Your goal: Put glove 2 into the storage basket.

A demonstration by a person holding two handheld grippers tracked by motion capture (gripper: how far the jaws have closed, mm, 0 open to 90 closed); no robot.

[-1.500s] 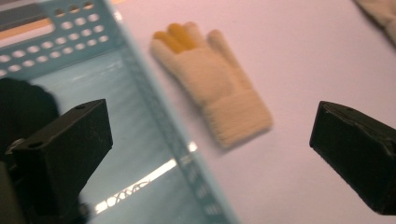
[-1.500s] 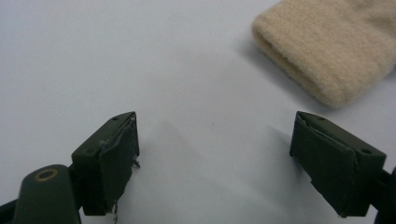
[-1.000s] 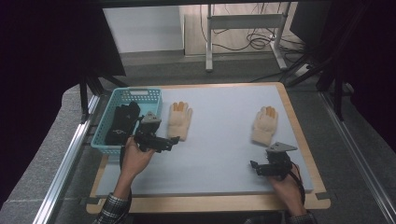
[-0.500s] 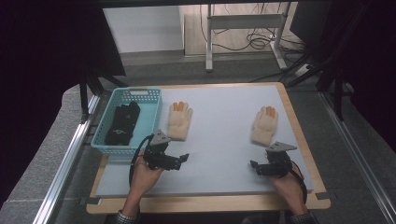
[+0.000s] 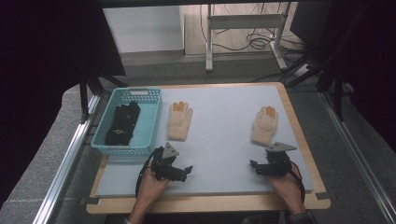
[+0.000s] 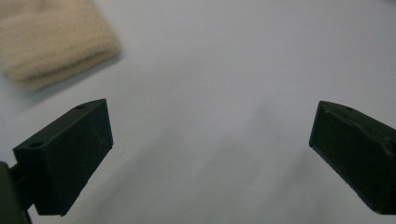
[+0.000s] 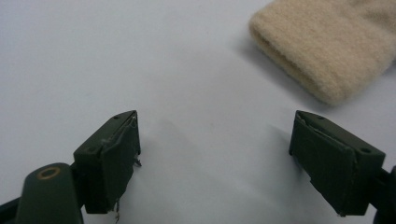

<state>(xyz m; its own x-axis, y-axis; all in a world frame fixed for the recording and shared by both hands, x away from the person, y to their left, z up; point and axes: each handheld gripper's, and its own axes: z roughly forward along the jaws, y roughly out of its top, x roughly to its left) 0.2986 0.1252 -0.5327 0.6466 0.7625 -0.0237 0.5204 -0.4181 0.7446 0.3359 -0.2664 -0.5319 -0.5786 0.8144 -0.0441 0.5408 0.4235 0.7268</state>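
1. The two cream gloves lie flat on the tabletop [image 5: 224, 140], well apart from each other: the left cream glove [image 5: 179, 120] just beside the teal basket [image 5: 108, 142], on its right, and the right cream glove [image 5: 264, 124] far across from the basket, near the tabletop's right edge.
2. The left gripper [image 5: 185, 171] rests low on the tabletop, in front of the basket's near right corner and short of the left glove's cuff; its jaws stand wide apart with nothing between them. The right gripper [image 5: 254, 166] sits just short of the right glove's cuff, jaws likewise apart and empty.
3. Risk: the knit is soft and lies flat, so jaws closing too high may pinch only the top layer or slip off the cuff; pushing in low could shove a glove along the smooth surface instead of gripping it.
4. Risk: a glove carried to the basket could catch on its rim and drape over the edge.
5. The high view shows a black glove [image 5: 122, 123] already in the basket, and both hands. The left gripper view shows the ribbed cuff [image 6: 51, 44] off to one side of the jaws, not lined up; the right gripper view shows its cuff [image 7: 327, 46] likewise offset.
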